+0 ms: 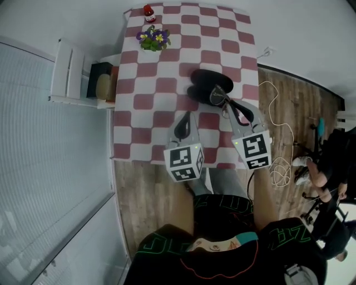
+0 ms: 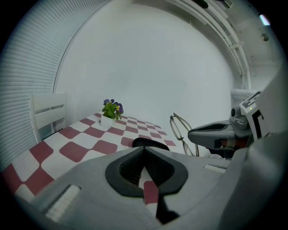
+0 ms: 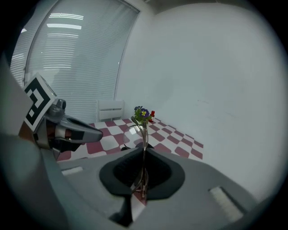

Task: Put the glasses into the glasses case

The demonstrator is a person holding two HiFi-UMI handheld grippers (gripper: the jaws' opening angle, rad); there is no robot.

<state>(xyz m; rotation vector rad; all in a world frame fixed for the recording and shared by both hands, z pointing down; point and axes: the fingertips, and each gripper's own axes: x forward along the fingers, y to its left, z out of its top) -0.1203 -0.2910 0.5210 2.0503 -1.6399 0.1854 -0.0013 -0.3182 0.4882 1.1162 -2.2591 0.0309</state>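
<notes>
An open black glasses case (image 1: 207, 83) lies on the red-and-white checked table (image 1: 161, 111). In the left gripper view the case (image 2: 150, 143) shows just beyond my jaws. My right gripper (image 1: 225, 107) is shut on the thin-framed glasses (image 1: 218, 96), holding them upright at the case's near right edge. In the right gripper view the glasses (image 3: 143, 134) stand up out of my right gripper (image 3: 143, 152). My left gripper (image 1: 187, 115) is shut and empty, just near and left of the case. The left gripper view shows the left gripper (image 2: 144, 151), the glasses (image 2: 179, 131) and the right gripper (image 2: 216, 134).
A potted purple-and-yellow flower (image 1: 152, 40) and a small red bottle (image 1: 149, 13) stand at the table's far left. White furniture (image 1: 69, 75) adjoins the table's left side. A white cable (image 1: 281, 156) lies on the wooden floor at right, near another person (image 1: 328, 167).
</notes>
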